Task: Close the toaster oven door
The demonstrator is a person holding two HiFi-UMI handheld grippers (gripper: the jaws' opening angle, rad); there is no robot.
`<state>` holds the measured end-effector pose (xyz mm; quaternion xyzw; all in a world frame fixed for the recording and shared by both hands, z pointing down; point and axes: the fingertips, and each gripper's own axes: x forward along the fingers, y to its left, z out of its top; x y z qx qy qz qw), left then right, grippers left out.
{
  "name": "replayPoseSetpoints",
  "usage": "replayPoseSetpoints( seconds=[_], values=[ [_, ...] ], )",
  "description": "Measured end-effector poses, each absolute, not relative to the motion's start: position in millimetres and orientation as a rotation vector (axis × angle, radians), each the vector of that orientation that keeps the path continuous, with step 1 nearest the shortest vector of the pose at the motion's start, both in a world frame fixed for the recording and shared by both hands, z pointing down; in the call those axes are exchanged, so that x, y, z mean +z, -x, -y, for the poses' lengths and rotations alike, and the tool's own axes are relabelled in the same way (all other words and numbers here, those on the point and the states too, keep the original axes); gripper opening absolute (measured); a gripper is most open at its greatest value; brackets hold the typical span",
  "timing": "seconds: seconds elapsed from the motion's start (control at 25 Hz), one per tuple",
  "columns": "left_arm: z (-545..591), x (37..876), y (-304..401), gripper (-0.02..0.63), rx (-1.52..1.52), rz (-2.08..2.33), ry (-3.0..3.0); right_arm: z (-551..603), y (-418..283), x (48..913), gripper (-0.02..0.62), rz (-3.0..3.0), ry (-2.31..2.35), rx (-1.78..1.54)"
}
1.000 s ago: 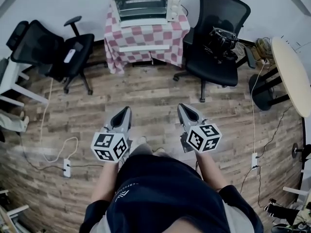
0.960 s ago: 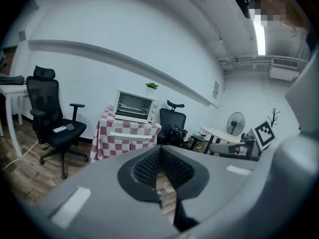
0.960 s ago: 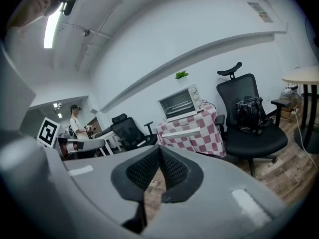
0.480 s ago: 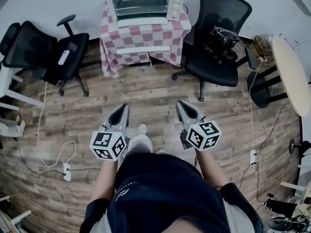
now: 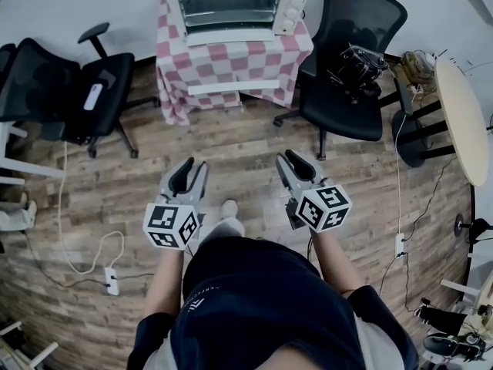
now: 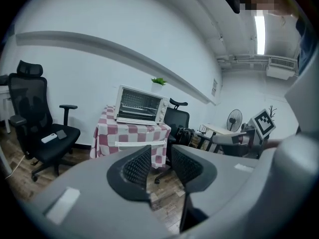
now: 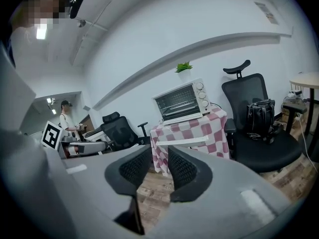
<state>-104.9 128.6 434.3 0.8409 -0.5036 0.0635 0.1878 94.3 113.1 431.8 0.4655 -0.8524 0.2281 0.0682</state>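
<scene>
Toaster oven (image 5: pixel 231 8): white box, rounded knobs, wire rack showing at its front. It sits on a surface draped in red-white checked cloth (image 5: pixel 231 60) at the far wall.

Left claw (image 5: pixel 194 168) and right claw (image 5: pixel 286 160): ribbed dark pads, jaws opening, nothing between them.

Bare wood-plank floor (image 5: pixel 246 133) lies open ahead, with a black mesh chair (image 5: pixel 77 91) well off to the left.

light: even, cool | source: ceiling strip lamp (image 6: pixel 259 28), glaring | shadows: soft | edges: fisheye bend, dark corners

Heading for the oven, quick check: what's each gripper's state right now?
Left gripper: fingers opening, nothing between them.
Right gripper: fingers opening, nothing between them.
</scene>
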Motion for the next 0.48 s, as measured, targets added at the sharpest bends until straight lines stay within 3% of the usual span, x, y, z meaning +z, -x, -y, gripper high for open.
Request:
replayPoseSetpoints(
  seconds=[0.48],
  values=[
    [-74.1,467.9,138.0,0.199,0.261,1.316,-2.366,-69.8,-71.5,449.4,0.167,2.48,-1.44,0.698]
  ],
)
